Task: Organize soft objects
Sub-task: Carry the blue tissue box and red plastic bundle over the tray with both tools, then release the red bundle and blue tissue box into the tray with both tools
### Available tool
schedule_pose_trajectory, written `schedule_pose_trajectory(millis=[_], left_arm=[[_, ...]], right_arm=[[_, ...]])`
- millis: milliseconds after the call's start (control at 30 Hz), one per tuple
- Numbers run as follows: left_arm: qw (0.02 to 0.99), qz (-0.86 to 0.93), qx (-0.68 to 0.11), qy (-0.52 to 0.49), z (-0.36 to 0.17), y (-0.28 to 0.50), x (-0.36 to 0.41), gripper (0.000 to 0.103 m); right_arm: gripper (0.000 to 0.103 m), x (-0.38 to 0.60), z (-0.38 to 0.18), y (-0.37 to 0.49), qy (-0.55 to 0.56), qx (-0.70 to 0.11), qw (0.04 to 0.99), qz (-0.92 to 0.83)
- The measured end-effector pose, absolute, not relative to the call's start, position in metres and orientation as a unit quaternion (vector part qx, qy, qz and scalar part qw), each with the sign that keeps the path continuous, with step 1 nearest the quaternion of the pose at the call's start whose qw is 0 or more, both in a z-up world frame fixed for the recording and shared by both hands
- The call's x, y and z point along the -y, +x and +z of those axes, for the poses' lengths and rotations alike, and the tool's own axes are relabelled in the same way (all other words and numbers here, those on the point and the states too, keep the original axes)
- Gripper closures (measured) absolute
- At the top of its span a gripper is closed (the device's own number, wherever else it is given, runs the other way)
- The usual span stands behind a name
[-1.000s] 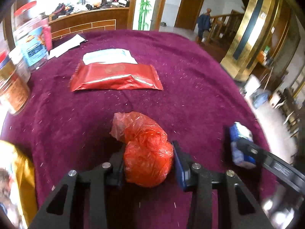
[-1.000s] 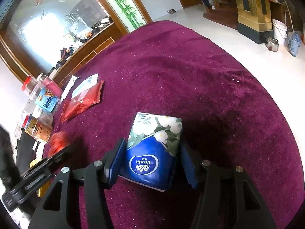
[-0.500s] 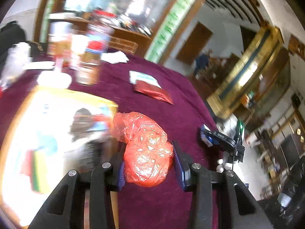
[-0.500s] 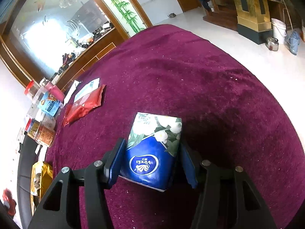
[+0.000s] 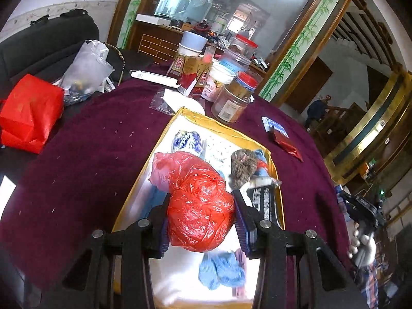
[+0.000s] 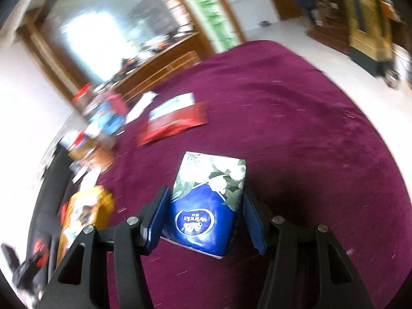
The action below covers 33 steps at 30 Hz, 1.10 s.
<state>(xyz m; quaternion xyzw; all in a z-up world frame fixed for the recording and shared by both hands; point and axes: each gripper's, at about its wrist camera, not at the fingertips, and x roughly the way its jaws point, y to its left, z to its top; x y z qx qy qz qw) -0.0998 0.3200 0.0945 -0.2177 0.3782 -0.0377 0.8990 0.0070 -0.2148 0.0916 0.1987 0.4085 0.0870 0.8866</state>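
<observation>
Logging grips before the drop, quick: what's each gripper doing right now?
Left gripper: shut on the red plastic bag.
Right gripper: shut on the blue tissue pack.

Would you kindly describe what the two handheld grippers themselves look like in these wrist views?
Both match: the left gripper and right gripper have matte black, angular finger arms with triangular cut-outs and round silver bolt heads at the joints. Each finger ends in a flat blue pad. No cables, sleeves or markings are visible on them.
</observation>
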Motion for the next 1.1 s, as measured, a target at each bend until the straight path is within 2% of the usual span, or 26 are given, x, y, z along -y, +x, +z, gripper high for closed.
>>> schedule_pose_trajectory(millis=[300, 567, 667, 700, 967, 1100], left_arm=[[0.883, -0.052, -0.423, -0.199, 0.077, -0.016, -0.320, 0.059], [0.873, -0.056, -0.451, -0.177, 0.065, 0.046, -0.310, 0.059], [0.872, -0.051, -0.462, -0.155, 0.061, 0.064, -0.301, 0.044], [0.869, -0.048, -0.468, -0.151, 0.058, 0.069, -0.299, 0.034], [0.875, -0.048, -0.443, -0.189, 0.076, 0.045, -0.320, 0.031], [0.895, -0.053, -0.396, -0.197, 0.103, -0.002, -0.332, 0.023]], right_arm=[[0.048, 0.075, 0.103, -0.017, 0.121, -0.440, 0.861, 0.225], [0.048, -0.004, 0.102, -0.035, 0.062, -0.456, 0.838, 0.294], [0.048, -0.020, 0.098, -0.035, 0.054, -0.462, 0.831, 0.306], [0.048, -0.026, 0.097, -0.035, 0.050, -0.464, 0.829, 0.308], [0.048, -0.060, 0.092, -0.040, 0.013, -0.468, 0.819, 0.331], [0.048, -0.076, 0.084, -0.043, 0.011, -0.479, 0.805, 0.350]])
